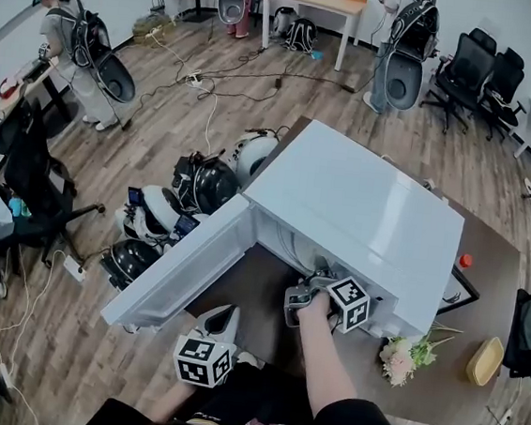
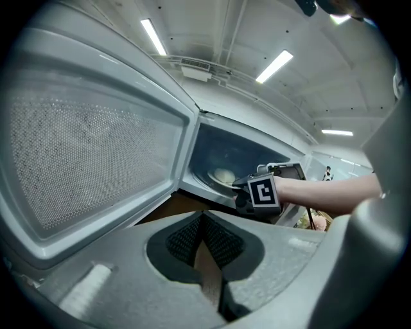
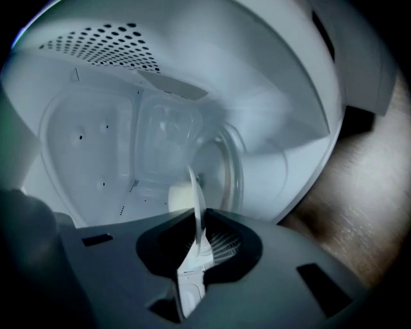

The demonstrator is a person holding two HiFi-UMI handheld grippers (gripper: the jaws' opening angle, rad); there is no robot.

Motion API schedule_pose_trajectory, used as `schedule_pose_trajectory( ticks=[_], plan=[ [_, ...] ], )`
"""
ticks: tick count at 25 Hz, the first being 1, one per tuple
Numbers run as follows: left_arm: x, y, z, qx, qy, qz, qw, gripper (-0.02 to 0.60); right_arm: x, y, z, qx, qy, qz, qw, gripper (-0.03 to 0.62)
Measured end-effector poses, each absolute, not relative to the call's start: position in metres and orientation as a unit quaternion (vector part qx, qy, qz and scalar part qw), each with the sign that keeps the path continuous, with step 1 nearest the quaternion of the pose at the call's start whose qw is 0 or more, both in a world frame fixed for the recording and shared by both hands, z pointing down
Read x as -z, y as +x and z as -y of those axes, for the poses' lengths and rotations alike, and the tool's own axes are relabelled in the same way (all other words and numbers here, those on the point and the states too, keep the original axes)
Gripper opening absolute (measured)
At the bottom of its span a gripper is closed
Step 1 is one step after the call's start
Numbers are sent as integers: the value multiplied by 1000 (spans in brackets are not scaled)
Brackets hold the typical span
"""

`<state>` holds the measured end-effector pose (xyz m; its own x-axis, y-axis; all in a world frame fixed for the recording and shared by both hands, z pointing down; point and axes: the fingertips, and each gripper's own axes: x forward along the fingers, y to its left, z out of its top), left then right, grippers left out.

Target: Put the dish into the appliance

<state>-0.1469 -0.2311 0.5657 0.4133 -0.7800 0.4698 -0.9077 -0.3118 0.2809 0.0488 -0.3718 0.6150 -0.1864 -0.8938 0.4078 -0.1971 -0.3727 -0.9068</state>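
Right gripper view: your right gripper (image 3: 196, 247) pinches the dish (image 3: 196, 205) by its thin rim inside the microwave (image 3: 90, 135). The dish looks stiff, slick and breakable, so hold it level. Your left gripper (image 2: 204, 254) sits closed and empty.

White dish (image 3: 196, 205) inside open white microwave (image 1: 360, 207).

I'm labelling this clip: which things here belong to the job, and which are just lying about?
In the job: microwave, its open door, the dish, the right gripper gripping it.
Lying about: flower bunch, yellow bowl, gear on the floor.
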Motion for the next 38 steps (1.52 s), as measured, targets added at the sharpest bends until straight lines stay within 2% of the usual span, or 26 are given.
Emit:
schedule_pose_trajectory(
  ticks=[5,10,13,15,18,25,32,38],
  plan=[
    [-567,-149,228,-125,798,529,262,8,-610,50,377,584,-577,-496,283,49],
    [-570,-151,227,-126,796,531,262,8,-606,49,382,548,-591,-538,245,51],
    [-572,-152,225,-127,794,533,263,8,-603,49,384,525,-593,-568,221,73],
    [-571,-152,224,-127,795,533,262,8,-598,48,385,504,-595,-593,200,110],
    [-570,-152,224,-128,796,532,260,8,-593,44,387,471,-595,-631,160,193],
    [-567,-151,224,-127,797,532,257,8,-595,25,382,384,-586,-714,19,285],
    [-568,-151,224,-127,795,535,256,8,-610,19,373,287,-595,-738,-137,301],
    [-569,-151,221,-129,793,538,256,8,-614,17,367,244,-593,-742,-198,299]
  ],
)
